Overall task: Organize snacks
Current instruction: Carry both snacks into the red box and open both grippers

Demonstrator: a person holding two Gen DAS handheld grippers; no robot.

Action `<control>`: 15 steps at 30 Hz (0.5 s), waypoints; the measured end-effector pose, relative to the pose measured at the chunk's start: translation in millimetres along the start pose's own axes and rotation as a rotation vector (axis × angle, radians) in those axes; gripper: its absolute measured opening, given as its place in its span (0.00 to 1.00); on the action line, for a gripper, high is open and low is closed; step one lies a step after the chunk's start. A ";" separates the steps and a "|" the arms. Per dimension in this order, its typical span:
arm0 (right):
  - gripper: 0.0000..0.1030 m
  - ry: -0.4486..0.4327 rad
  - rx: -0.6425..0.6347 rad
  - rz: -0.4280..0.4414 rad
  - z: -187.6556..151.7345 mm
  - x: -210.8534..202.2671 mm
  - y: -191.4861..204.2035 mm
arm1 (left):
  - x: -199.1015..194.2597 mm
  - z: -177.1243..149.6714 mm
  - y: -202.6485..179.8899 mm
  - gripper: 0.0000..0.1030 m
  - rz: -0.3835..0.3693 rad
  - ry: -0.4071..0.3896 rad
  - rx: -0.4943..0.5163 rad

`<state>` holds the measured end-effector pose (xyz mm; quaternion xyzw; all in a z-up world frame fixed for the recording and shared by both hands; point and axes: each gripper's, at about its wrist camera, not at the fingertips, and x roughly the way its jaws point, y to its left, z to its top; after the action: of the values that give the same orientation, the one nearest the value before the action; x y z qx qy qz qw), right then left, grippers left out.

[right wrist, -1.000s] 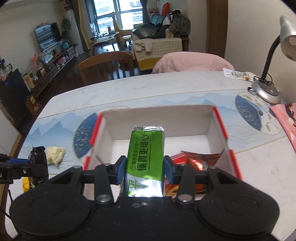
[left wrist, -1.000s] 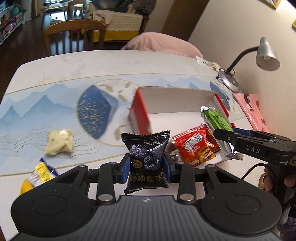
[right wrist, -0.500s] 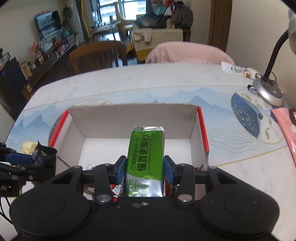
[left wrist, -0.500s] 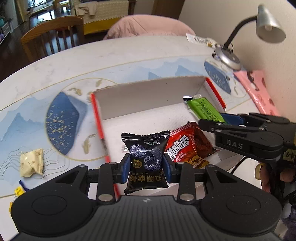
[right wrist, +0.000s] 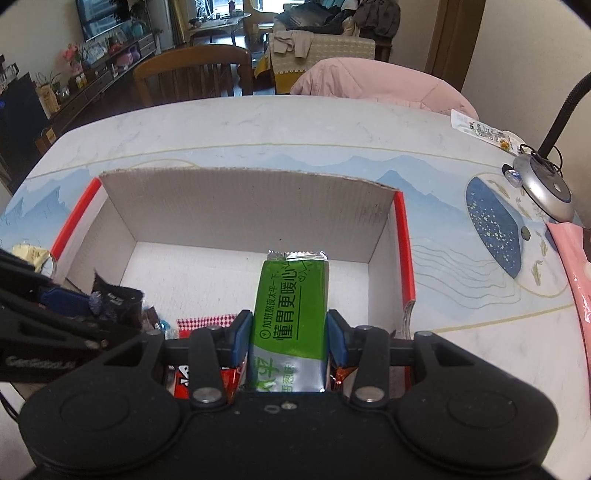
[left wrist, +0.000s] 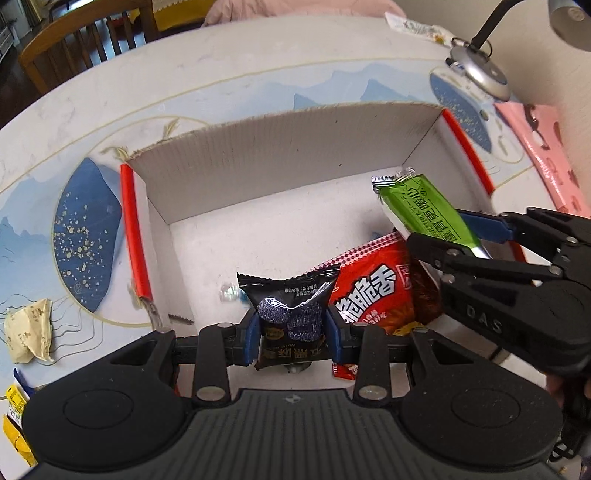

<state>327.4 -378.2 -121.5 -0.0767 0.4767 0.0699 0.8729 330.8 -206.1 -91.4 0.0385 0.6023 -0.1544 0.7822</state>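
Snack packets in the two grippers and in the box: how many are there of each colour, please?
Black packet: 1
Green packet: 1
Red packet: 1
Small clear candy: 1
Total: 4

This is a home's open dining and living room: a patterned dining table [right wrist: 258, 129] with a wooden chair [right wrist: 192, 74], a desk lamp [right wrist: 543, 184], a television [right wrist: 107, 18], and a clothes-strewn sofa [right wrist: 325, 44] behind.
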 end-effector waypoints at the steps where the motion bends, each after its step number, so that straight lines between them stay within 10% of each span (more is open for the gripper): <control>1: 0.41 0.003 -0.004 0.001 1.0 3.0 -2.2 | 3.1 0.8 0.3 0.34 0.000 0.008 -0.001; 15: 0.41 0.042 0.011 0.003 3.2 15.4 -6.3 | 23.1 2.7 3.2 0.34 0.004 0.056 -0.010</control>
<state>339.5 -383.0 -132.3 -0.0727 0.4953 0.0672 0.8631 339.5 -208.2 -113.2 0.0404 0.6247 -0.1487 0.7655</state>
